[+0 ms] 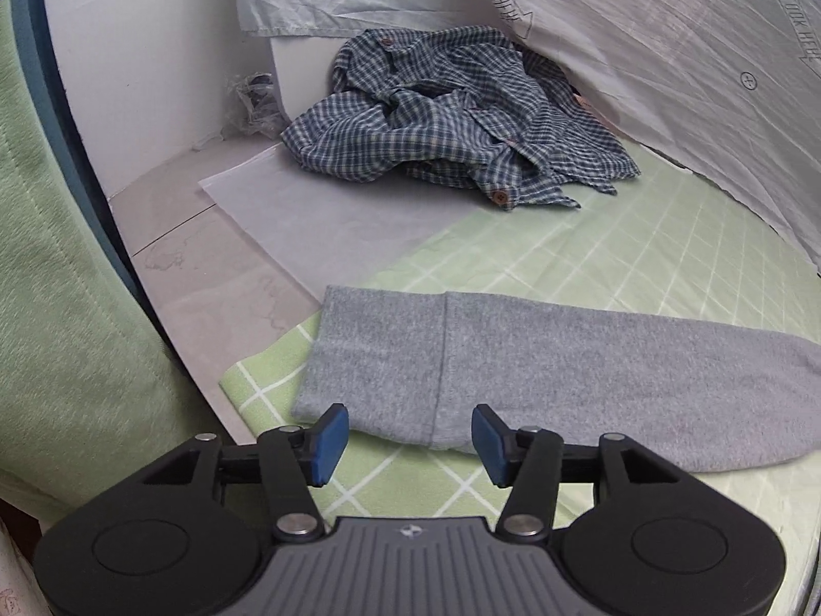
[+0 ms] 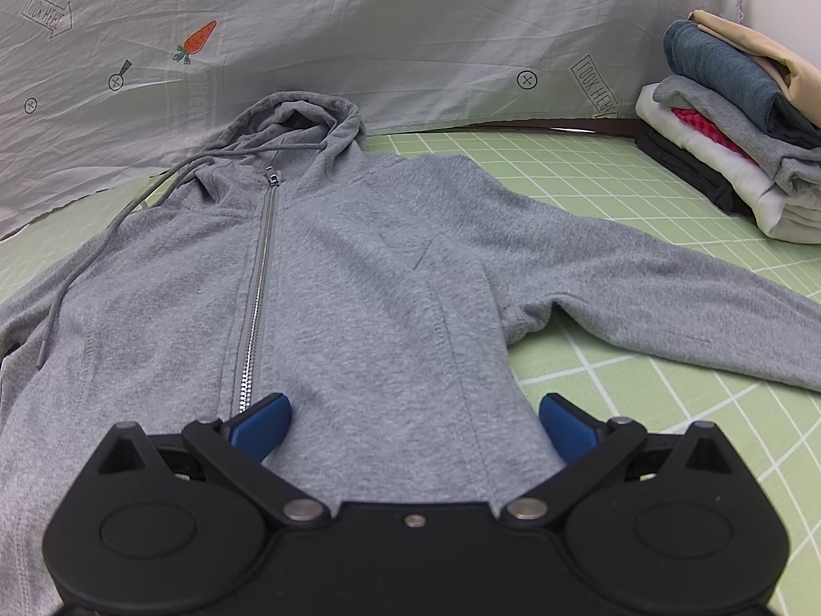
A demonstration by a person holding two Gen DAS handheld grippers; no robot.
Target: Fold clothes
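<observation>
A grey zip hoodie (image 2: 359,267) lies flat, front up, on the green checked mat (image 2: 641,190), hood toward the back and both sleeves spread out. My right gripper (image 2: 414,428) is open and empty, low over the hoodie's lower front, right of the zipper (image 2: 256,287). In the left wrist view one grey sleeve (image 1: 539,364) lies across the mat (image 1: 590,256). My left gripper (image 1: 409,444) is open and empty, its blue pads (image 1: 328,441) just at the sleeve's near edge by the cuff.
A crumpled blue checked shirt (image 1: 451,113) lies at the mat's far end on a white sheet (image 1: 318,205). A stack of folded clothes (image 2: 734,123) stands at the right. A pale printed cloth (image 2: 385,25) hangs behind. A green fabric edge (image 1: 61,282) is at left.
</observation>
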